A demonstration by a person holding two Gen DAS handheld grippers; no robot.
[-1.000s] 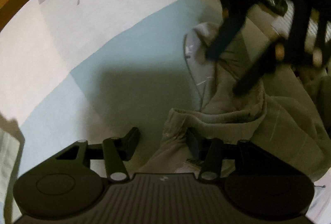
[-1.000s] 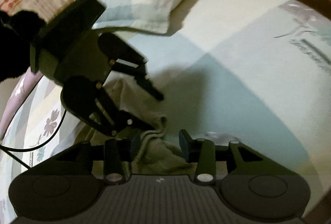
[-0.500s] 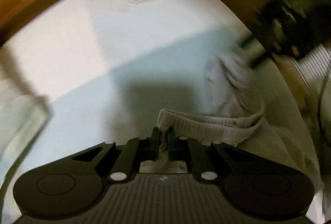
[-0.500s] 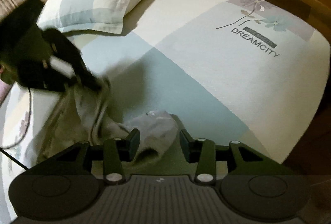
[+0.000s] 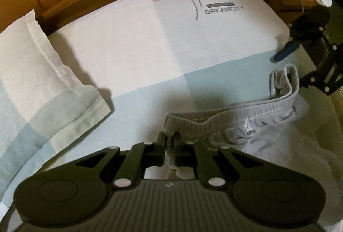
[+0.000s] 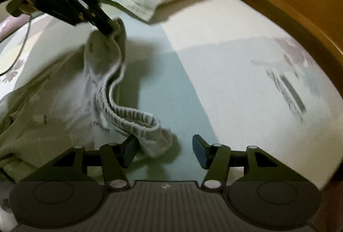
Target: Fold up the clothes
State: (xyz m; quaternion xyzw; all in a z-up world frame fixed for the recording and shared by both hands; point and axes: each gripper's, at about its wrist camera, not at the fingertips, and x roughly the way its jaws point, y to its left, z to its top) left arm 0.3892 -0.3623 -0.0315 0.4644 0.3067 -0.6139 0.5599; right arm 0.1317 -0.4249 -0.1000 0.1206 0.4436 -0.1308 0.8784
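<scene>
Item: grey elastic-waist shorts (image 5: 253, 122), laid crumpled on the bed (image 5: 133, 56), on the pale blue panel of the printed sheet, below the pillow (image 5: 40, 73). One end of the waistband (image 6: 128, 116) is pinched in the left tool (image 5: 169, 144), whose jaws are seen clamped narrow on the fabric. The right tool (image 6: 164, 150) is held over the other end; its jaws have just been opening and stand wide, the waistband loop lying between them, one pad close against it but unpressed. Step judged: spreading the waistband flat before folding. Next required: closure of the right tool on the free end, then both ends drawn apart.
</scene>
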